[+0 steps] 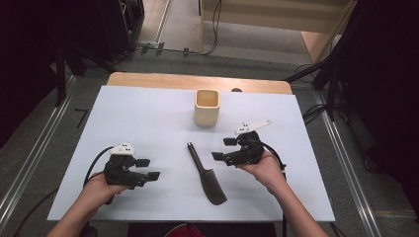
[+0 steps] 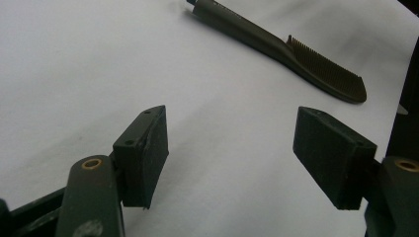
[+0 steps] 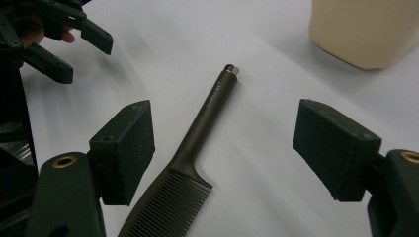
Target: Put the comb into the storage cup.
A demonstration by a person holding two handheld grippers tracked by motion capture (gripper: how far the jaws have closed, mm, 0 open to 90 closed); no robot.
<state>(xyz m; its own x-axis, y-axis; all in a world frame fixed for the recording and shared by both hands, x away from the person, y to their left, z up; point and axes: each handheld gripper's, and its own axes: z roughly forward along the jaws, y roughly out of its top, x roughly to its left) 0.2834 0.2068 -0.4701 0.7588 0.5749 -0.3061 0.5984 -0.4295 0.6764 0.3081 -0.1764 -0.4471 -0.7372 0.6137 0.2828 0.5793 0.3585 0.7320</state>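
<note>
Both grippers, left (image 1: pixel 151 169) and right (image 1: pixel 222 149), stood wide open, holding nothing; between them a dark comb (image 1: pixel 205 175) lay on the table (image 1: pixel 148 113); a cup (image 1: pixel 206 107) stood beyond.

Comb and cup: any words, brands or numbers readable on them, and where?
Comb: a small pale print runs along the handle in the right gripper view, too small and blurred to read.
Cup: no text visible.
White table cover: no text visible.
</note>
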